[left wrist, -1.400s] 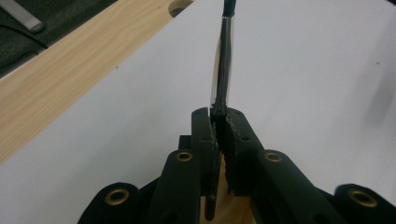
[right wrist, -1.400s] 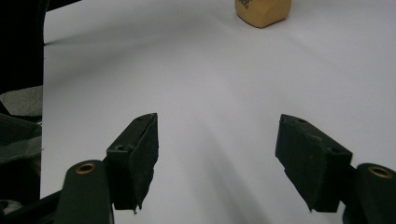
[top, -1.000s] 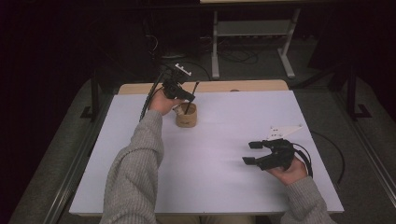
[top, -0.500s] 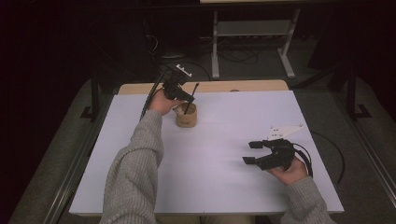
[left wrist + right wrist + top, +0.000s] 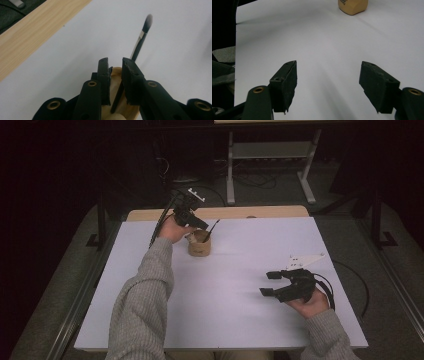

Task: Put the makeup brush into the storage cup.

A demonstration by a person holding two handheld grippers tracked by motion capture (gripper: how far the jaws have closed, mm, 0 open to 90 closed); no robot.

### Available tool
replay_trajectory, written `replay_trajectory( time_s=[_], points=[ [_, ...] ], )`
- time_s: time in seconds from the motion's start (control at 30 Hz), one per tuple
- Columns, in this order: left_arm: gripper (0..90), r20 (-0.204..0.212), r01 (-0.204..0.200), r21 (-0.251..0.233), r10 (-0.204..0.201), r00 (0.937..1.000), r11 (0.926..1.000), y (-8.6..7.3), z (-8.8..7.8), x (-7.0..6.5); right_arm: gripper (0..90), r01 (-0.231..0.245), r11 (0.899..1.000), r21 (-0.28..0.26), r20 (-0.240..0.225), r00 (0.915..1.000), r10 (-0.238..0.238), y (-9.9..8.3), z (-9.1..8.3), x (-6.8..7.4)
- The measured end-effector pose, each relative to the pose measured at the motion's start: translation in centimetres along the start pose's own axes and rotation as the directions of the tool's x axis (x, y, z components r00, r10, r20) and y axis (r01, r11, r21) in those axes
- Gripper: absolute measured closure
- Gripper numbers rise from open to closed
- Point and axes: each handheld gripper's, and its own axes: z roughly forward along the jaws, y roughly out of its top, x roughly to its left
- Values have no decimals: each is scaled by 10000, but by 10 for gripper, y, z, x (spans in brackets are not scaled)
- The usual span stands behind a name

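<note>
Now the brush (image 5: 140,42) is seen leaning toward one o'clock in the wooden cup (image 5: 199,245), its light, slippery handle best pinched mid-shaft. It has just been released by the left gripper (image 5: 115,65), whose jaws stand slightly parted around it; the right gripper (image 5: 268,283) is held wide, empty.

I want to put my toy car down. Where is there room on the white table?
The white table is bare between the small wooden cup and the right gripper, and along its right. It is crowded by the cup: the left gripper hovers over the black brush.
</note>
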Motion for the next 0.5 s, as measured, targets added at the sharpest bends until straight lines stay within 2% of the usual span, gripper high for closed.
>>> replay_trajectory(
  time_s=[0.03, 0.17, 0.33, 0.4, 0.47, 0.5],
  points=[
    [710, 43, -3, 71, 2, 10000, 10000, 0, -1, 0, 292, -8, 10000, -3, -4, 10000, 8, 0, 0, 0],
    [697, 28, -47, -128, 48, 10000, 9999, -2, -6, -2, 289, -42, 10000, -44, 23, 10000, 42, 0, 0, 0],
    [684, 44, -116, -119, 116, 9999, 9999, -5, -13, -3, 286, -52, 10000, 9, 61, 10000, 52, -1, 0, -2],
    [679, 39, -464, 31, 464, 9989, 9989, -6, -18, -4, 285, -21, 10000, 11, 62, 10000, 21, -2, 0, -4],
    [673, 43, -344, -132, 344, 9994, 9993, -8, -22, -7, 284, -79, 10000, 29, 105, 9999, 79, -2, -1, -4],
    [667, 50, -410, -160, 411, 9991, 9990, -9, -25, -7, 283, -106, 9999, -28, 166, 9998, 107, -2, -2, -5]
  ],
)
